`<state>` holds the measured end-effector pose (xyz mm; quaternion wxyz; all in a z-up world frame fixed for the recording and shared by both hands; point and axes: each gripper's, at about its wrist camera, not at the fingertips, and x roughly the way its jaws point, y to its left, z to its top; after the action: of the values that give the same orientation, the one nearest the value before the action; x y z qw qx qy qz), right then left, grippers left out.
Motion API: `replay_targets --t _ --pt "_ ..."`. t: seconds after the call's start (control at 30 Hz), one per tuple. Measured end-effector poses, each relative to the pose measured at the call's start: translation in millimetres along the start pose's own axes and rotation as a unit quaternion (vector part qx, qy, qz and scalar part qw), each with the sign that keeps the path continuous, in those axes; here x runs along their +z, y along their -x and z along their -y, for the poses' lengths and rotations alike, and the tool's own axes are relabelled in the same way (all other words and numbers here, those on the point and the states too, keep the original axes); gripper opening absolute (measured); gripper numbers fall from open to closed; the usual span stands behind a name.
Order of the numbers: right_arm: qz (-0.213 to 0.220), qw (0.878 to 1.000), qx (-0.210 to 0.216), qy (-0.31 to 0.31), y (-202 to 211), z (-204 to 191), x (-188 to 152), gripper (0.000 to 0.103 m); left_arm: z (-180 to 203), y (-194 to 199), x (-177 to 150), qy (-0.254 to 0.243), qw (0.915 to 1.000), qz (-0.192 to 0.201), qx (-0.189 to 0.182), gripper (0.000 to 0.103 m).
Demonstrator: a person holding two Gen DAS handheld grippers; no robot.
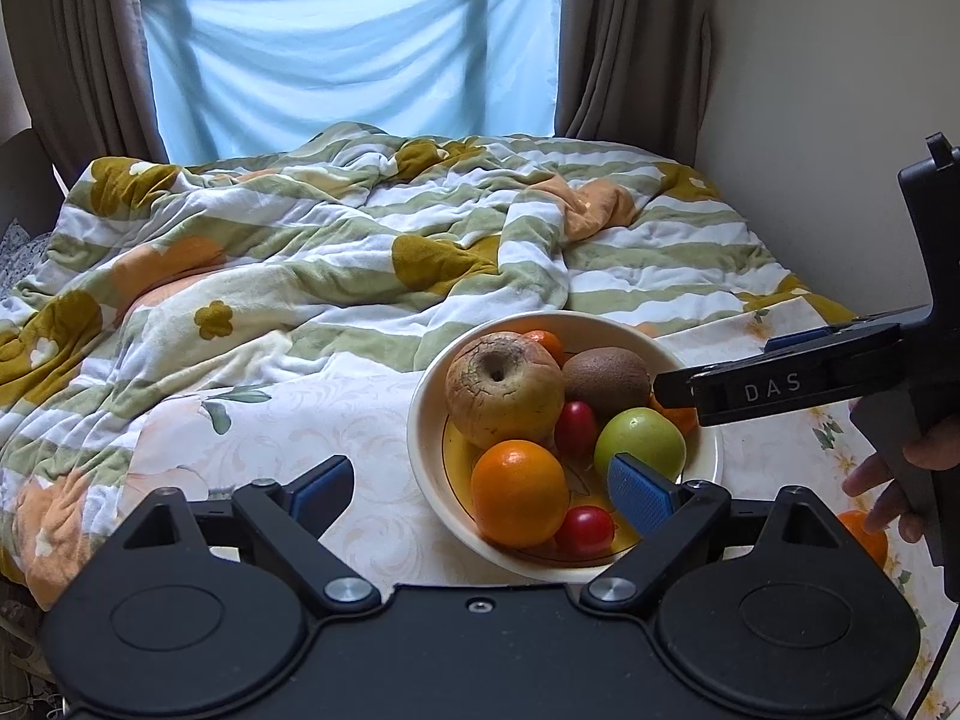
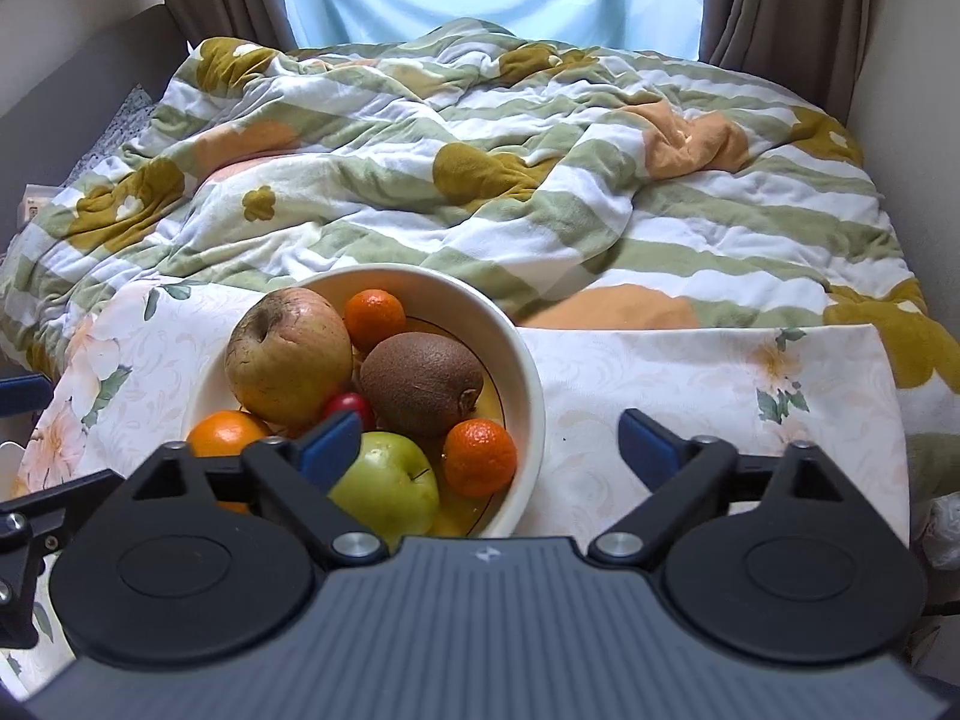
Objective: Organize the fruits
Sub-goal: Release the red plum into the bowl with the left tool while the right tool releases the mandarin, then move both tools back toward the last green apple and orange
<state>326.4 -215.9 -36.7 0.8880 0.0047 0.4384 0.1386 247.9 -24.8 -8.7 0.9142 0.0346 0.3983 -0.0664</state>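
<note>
A cream bowl (image 1: 423, 402) (image 2: 528, 360) on a floral cloth holds a wrinkled apple (image 1: 504, 387) (image 2: 288, 354), a kiwi (image 1: 606, 373) (image 2: 420, 381), a green apple (image 1: 639, 441) (image 2: 387, 489), an orange (image 1: 519, 492) (image 2: 225, 432), small mandarins (image 2: 480, 456) and red cherry tomatoes (image 1: 585, 531). My left gripper (image 1: 480, 492) is open and empty, its right finger over the bowl's near side. My right gripper (image 2: 489, 450) is open and empty above the bowl's right rim; it also shows in the left wrist view (image 1: 672, 390).
The floral cloth (image 1: 288, 438) (image 2: 690, 396) lies on a table at the foot of a bed with a rumpled striped blanket (image 1: 336, 240). Another orange (image 1: 864, 534) lies on the cloth at the right, by the hand. A wall stands at the right.
</note>
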Motion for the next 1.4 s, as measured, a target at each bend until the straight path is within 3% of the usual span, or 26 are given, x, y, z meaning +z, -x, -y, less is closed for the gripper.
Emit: replay_targets --t 0.4,1.0,1.17,1.4 --pt "0.031 0.999 0.019 -0.019 47.4 1.1 -4.0 0.103 9.5 33.6 0.7 -0.003 0.9997 0.022 0.006 0.094" --pt "0.091 0.995 0.019 0.019 195.4 5.8 -56.7 0.103 71.7 127.3 -33.8 0.024 0.9961 0.074 0.042 0.098" --pt "0.086 0.995 0.013 0.041 202.8 23.9 -77.8 0.103 95.4 128.1 -52.4 0.033 0.9957 0.068 0.054 0.098" --pt "0.070 0.996 0.008 0.049 188.4 56.2 -108.6 0.103 119.3 99.3 -76.7 0.049 0.9966 0.038 0.054 0.099"
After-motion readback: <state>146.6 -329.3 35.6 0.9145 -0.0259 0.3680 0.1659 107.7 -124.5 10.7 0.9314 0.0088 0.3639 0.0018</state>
